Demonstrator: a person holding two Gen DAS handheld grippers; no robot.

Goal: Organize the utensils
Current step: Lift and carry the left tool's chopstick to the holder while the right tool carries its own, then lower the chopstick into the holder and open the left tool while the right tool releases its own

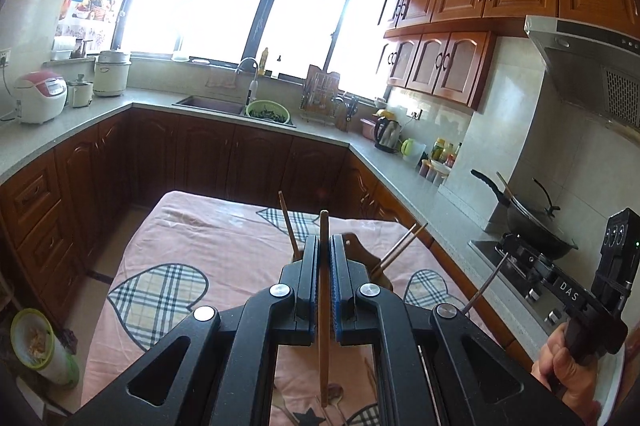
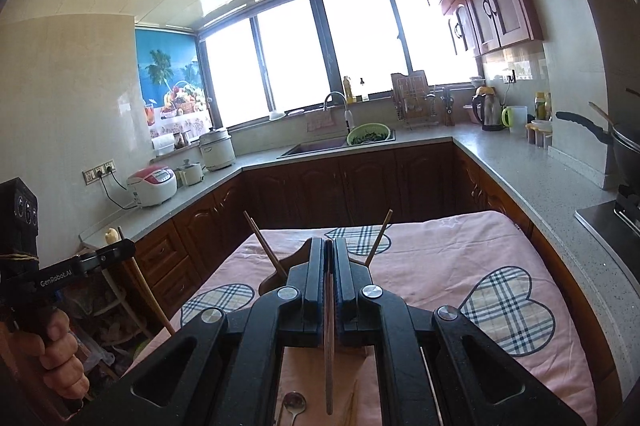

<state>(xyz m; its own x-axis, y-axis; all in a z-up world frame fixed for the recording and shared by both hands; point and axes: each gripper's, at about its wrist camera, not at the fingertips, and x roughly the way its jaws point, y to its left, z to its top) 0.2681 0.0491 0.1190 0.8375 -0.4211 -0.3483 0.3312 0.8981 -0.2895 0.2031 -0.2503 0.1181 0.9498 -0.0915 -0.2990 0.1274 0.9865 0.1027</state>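
Note:
My left gripper [image 1: 324,246] is shut on a long wooden utensil handle [image 1: 324,306] that runs upright between the pads, above the pink table. Just beyond it sits a brown wooden utensil holder [image 1: 366,258] with chopsticks [image 1: 289,222] leaning out of it. My right gripper [image 2: 329,246] is shut on a thin dark utensil [image 2: 329,346], held over the same holder [image 2: 280,272], where chopsticks [image 2: 264,246] stick out. A metal spoon [image 2: 293,406] lies on the cloth below. The right gripper also shows at the right edge of the left wrist view [image 1: 516,258], holding a thin stick.
The table has a pink cloth with plaid hearts [image 1: 160,290]. Kitchen counters surround it: rice cookers [image 1: 40,98] left, sink with green colander [image 1: 267,112] at back, kettle [image 1: 386,134] and wok on the stove [image 1: 540,226] right. More utensils [image 1: 336,398] lie near the front.

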